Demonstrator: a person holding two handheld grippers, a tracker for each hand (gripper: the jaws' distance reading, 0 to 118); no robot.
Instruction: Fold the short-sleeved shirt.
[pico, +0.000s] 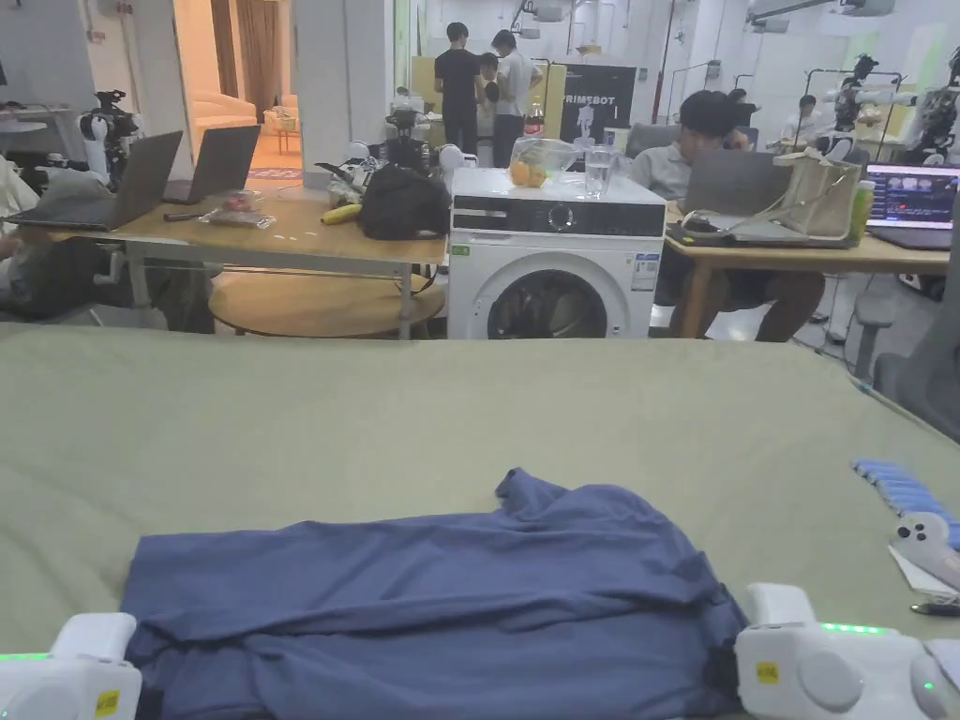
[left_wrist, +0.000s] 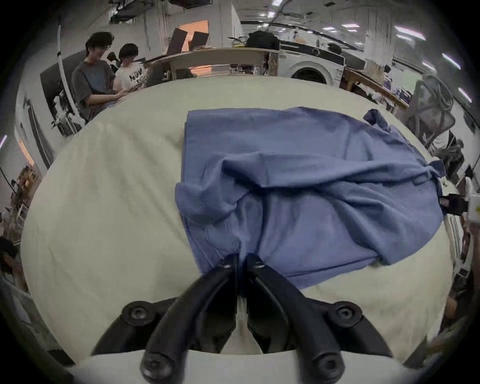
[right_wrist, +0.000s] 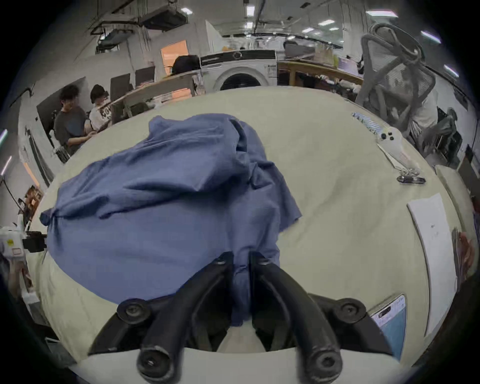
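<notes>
A blue short-sleeved shirt (pico: 441, 600) lies rumpled on the pale green table cover (pico: 375, 422), near the front edge, with one sleeve tip sticking up at the back. My left gripper (left_wrist: 242, 257) is shut on the shirt's (left_wrist: 298, 187) near left edge; its white body (pico: 70, 670) sits at the bottom left of the head view. My right gripper (right_wrist: 241, 258) is shut on the shirt's (right_wrist: 161, 207) near right edge, cloth running down between its jaws. Its white body (pico: 825, 670) rests at the bottom right of the head view.
On the table's right side lie a white handheld controller (pico: 923, 544), a blue strip (pico: 905, 487), a sheet of paper (right_wrist: 433, 249), a pen (right_wrist: 411, 179) and a phone (right_wrist: 389, 319). A washing machine (pico: 553, 262), desks and seated people stand beyond the far edge. An office chair (pico: 928, 366) is at right.
</notes>
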